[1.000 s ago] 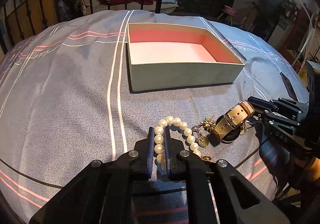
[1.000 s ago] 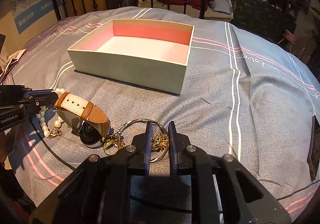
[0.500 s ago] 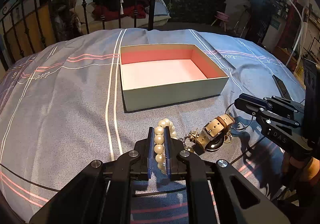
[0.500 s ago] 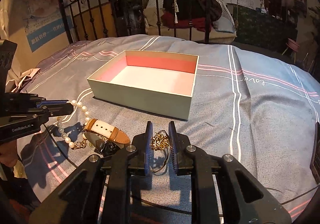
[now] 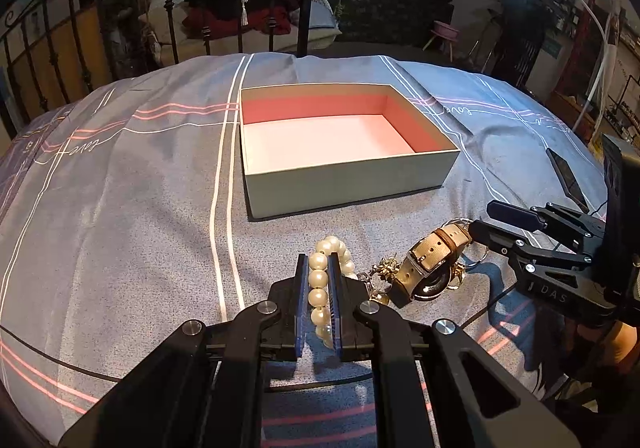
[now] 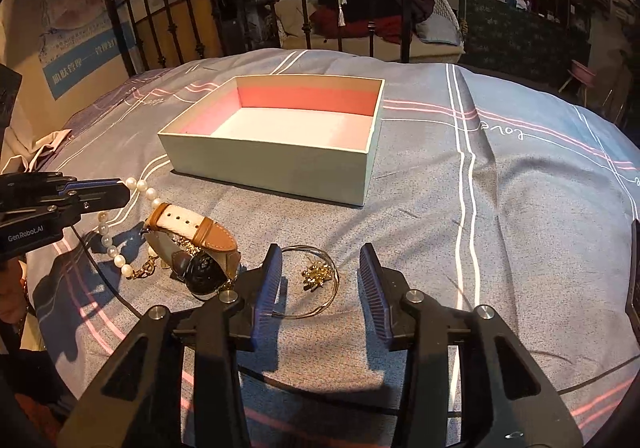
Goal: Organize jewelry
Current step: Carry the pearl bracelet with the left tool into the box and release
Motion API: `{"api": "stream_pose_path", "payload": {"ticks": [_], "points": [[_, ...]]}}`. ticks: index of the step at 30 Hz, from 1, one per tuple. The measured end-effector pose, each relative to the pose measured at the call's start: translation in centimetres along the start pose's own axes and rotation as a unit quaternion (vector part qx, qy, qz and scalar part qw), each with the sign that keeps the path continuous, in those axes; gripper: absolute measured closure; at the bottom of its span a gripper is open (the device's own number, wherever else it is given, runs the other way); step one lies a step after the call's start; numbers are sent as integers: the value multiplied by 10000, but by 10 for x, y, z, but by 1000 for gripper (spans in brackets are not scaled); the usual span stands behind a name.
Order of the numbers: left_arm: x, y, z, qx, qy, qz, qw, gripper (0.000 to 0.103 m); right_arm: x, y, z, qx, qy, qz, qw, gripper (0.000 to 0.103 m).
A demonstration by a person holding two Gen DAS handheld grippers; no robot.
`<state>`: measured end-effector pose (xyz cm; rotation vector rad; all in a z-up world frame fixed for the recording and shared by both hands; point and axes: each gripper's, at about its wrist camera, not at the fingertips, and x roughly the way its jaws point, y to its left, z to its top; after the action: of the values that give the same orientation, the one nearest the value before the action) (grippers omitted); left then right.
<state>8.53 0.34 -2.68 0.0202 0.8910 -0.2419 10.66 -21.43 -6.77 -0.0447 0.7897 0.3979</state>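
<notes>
My left gripper (image 5: pixel 318 280) is shut on a white pearl bracelet (image 5: pixel 318 298); in the right wrist view the pearl bracelet (image 6: pixel 108 238) hangs from the left gripper (image 6: pixel 120 193) down to the bedspread. My right gripper (image 6: pixel 320 252) has its jaws opening. A thin gold hoop with a gold charm (image 6: pixel 316 274) lies on the bedspread between them, untouched by the pads. A watch with a tan and white strap (image 6: pixel 200 244) lies left of it. In the left wrist view the watch (image 5: pixel 432 260) sits beside the right gripper (image 5: pixel 492 219).
An open pale green box with a pink inside (image 6: pixel 272 167) stands on the grey striped bedspread beyond the jewelry, also in the left wrist view as the box (image 5: pixel 348 175). A dark phone (image 5: pixel 566 175) lies at the right. A black iron bed rail (image 6: pixel 308 19) runs behind.
The right gripper's jaws have parted and let go of the gold hoop, which now lies on the bedspread. The left gripper still grips the pearls.
</notes>
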Motion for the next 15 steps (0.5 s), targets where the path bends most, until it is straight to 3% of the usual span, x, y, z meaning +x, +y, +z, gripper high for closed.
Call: {"api": "stream_pose_path", "payload": {"ticks": [1, 6, 9, 15], "points": [[0, 0, 0, 1, -1, 2, 10000, 94, -1, 2, -1, -49, 12, 27, 10000, 72], [1, 0, 0, -3, 1, 0, 10000, 94, 0, 11, -4, -304, 86, -35, 9995, 78], [0, 0, -1, -9, -3, -4, 10000, 94, 8, 12, -3, -336, 241, -25, 9991, 92], [-5, 0, 1, -16, -70, -30, 10000, 94, 5, 12, -5, -347, 225, -74, 9991, 93]]}}
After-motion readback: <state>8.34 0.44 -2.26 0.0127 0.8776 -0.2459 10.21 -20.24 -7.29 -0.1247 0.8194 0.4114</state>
